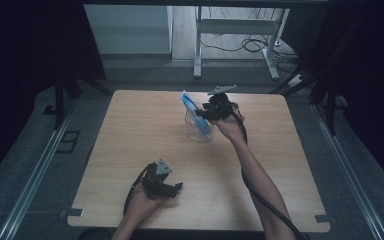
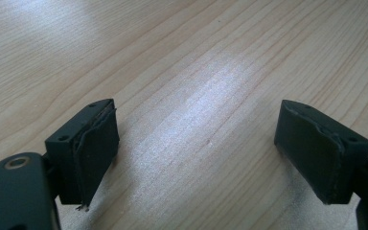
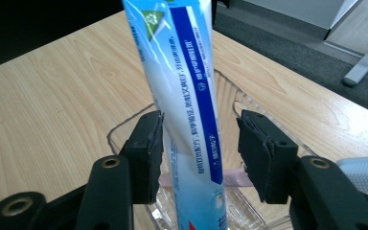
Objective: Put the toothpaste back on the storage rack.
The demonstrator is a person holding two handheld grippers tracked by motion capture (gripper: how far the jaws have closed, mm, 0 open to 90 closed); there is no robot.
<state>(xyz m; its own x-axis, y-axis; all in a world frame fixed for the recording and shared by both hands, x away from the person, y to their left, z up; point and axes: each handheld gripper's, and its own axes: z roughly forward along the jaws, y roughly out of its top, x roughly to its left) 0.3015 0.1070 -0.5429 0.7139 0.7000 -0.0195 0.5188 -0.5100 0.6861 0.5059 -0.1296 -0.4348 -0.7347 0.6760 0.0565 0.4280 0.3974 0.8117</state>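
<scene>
The right gripper [image 1: 203, 113] is positioned over a clear plastic container [image 1: 199, 131] near the far centre of the wooden worktop [image 1: 130, 130]. A blue-and-white toothpaste tube [image 3: 187, 110] stands nearly upright in that container, its upper end leaning away above the rim. In the right gripper view the jaws flank the tube; one jaw is touching or just beside it, the other stands off with a gap, so the gripper is released. The left gripper [image 1: 169, 188] rests low near the worktop's near edge, well apart from the container, its jaws spread wide over bare wood.
</scene>
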